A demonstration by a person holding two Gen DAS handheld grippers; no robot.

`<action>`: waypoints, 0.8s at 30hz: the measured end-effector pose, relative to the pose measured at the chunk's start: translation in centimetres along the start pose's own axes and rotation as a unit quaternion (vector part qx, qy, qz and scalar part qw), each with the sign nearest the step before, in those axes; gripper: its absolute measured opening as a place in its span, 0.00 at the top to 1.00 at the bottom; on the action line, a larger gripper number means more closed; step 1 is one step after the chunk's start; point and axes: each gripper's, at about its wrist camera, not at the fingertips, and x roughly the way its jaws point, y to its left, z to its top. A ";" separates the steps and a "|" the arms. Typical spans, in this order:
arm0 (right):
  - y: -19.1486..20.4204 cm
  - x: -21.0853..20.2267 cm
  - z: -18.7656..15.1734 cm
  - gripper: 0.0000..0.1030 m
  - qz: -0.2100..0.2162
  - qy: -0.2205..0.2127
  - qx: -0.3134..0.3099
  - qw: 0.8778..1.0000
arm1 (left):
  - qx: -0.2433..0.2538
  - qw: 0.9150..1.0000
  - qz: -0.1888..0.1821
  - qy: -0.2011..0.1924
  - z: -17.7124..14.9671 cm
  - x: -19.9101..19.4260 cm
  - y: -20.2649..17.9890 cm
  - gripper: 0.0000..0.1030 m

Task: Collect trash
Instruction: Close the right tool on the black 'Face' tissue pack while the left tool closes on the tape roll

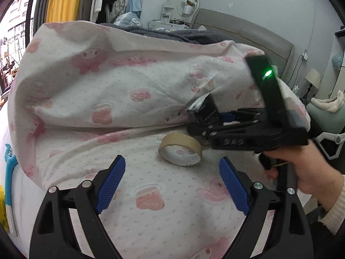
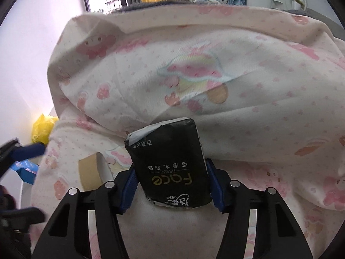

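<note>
A black face-tissue pack [image 2: 168,151] lies on the pink-patterned bed sheet [image 1: 172,205], against the bunched duvet. My right gripper [image 2: 170,168] is shut on it, one blue pad pressing each long side. In the left wrist view the same pack [image 1: 204,110] shows in the right gripper [image 1: 207,118], which a hand [image 1: 306,168] holds. A brown empty tape roll [image 1: 179,141] lies on its side on the sheet, just ahead of my left gripper [image 1: 172,159]. That gripper stands wide open with nothing between its pads. The roll [image 2: 89,172] sits left of the pack.
A heaped duvet [image 1: 107,75] with pink prints rises behind both objects. A grey headboard [image 1: 248,32] stands at the back right. Beyond the bed's left edge are a yellow bag [image 2: 43,129] and a blue box [image 2: 25,170]. A chair [image 1: 330,116] stands at the right.
</note>
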 end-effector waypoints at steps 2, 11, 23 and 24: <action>-0.6 -1.1 -0.1 0.43 0.008 -0.009 0.009 1.000 | -0.002 1.000 0.001 0.002 0.0 0.5 -0.2 0.12; -4.1 -4.2 -0.4 0.43 0.036 -0.034 0.045 0.998 | -0.010 1.000 0.002 0.016 0.5 3.2 -0.9 0.15; -5.8 -5.7 -2.0 0.43 0.034 -0.035 0.035 0.998 | -0.012 0.999 0.029 0.039 0.8 6.5 -1.5 0.33; -5.9 -5.8 -2.1 0.43 0.032 -0.033 0.032 0.998 | -0.011 0.999 0.030 0.042 0.8 6.7 -1.6 0.36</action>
